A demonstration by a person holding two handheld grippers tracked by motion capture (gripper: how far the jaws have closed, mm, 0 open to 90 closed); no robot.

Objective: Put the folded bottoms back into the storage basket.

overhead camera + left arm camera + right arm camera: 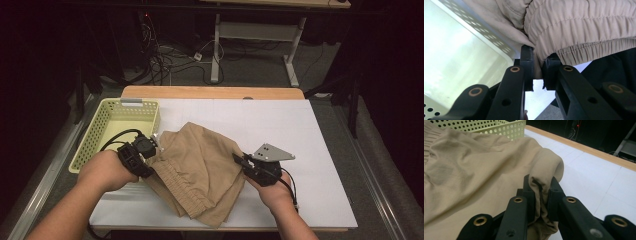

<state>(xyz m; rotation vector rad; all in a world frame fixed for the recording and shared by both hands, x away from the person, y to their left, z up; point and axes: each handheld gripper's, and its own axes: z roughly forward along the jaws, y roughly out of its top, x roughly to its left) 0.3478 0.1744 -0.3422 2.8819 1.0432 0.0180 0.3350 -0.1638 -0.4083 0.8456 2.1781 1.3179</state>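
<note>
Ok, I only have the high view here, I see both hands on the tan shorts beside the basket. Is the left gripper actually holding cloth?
Observer: Yes. In the left gripper view the left gripper is shut on a fold of the tan shorts, just below the gathered elastic waistband.
Operator: And the right one?
Observer: The right gripper is shut on a rolled edge of the fabric, which bulges up above its fingertips.
Operator: How close is the left one to the basket?
Observer: Its view shows the perforated rim of the green basket right beside the jaws, apart from them.
</note>
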